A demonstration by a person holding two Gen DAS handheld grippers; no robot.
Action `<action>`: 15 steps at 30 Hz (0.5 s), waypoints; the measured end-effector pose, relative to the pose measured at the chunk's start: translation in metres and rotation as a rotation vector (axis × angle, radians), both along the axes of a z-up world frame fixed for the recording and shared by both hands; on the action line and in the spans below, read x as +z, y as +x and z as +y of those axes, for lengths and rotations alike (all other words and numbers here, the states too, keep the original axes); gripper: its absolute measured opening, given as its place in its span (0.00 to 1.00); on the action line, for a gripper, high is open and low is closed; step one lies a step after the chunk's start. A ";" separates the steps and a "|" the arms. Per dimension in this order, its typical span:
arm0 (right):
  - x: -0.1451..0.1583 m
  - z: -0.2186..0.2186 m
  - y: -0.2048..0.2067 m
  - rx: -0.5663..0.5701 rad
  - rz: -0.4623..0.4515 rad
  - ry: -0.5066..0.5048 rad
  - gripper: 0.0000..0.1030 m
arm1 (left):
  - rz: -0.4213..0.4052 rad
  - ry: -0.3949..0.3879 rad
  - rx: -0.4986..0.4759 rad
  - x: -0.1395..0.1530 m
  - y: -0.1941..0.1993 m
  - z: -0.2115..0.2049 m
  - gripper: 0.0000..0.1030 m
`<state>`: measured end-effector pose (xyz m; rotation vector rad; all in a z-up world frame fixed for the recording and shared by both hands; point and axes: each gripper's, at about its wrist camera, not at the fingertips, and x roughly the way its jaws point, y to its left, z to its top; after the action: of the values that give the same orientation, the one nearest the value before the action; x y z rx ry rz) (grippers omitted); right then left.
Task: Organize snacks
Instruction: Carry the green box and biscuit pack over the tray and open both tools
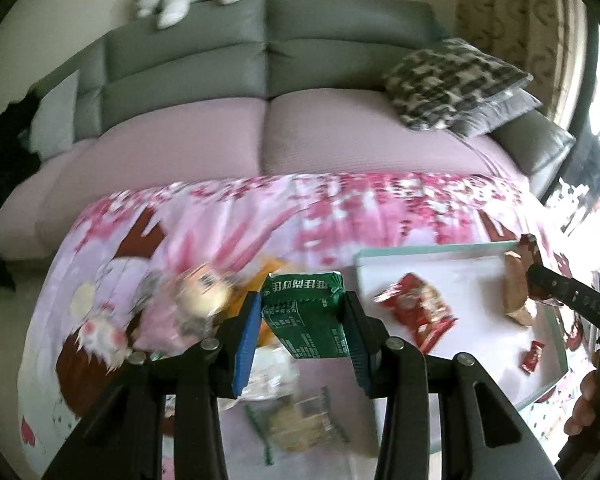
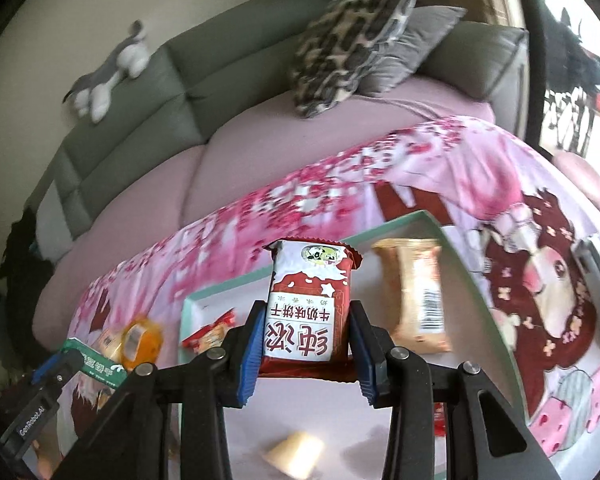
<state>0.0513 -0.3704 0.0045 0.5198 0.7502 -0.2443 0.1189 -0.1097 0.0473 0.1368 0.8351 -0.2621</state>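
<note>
The left gripper [image 1: 302,320] has its blue-padded fingers [image 1: 247,340] pressed against both sides of a green snack packet [image 1: 306,316], which it holds clear above the pink floral cloth [image 1: 228,216] with the printed end pointing away from the camera. The right gripper [image 2: 306,336] is clamped the same way on a red-and-white biscuit packet [image 2: 308,304], gripped near its lower end and standing upright between the pads, above the white tray [image 2: 452,248] with a pale green rim. In that tray lie a beige wrapped snack [image 2: 418,292] beside the held packet and a red snack bag [image 2: 210,330] near the tray's left edge. An orange packet [image 2: 140,338] and other snacks, blurred, lie on the cloth left of the tray.
</note>
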 end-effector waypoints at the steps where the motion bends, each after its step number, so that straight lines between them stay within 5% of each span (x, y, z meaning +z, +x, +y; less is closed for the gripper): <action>1: 0.000 -0.004 -0.002 -0.011 0.000 0.002 0.41 | -0.001 0.008 -0.022 0.001 0.001 -0.010 0.41; 15: -0.021 -0.020 0.002 -0.020 0.062 0.042 0.41 | 0.133 0.065 -0.307 -0.040 -0.003 -0.126 0.41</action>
<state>0.0529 -0.3903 -0.0165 0.5618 0.8122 -0.2642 0.1161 -0.2356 0.0077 0.3117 0.9544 -0.5371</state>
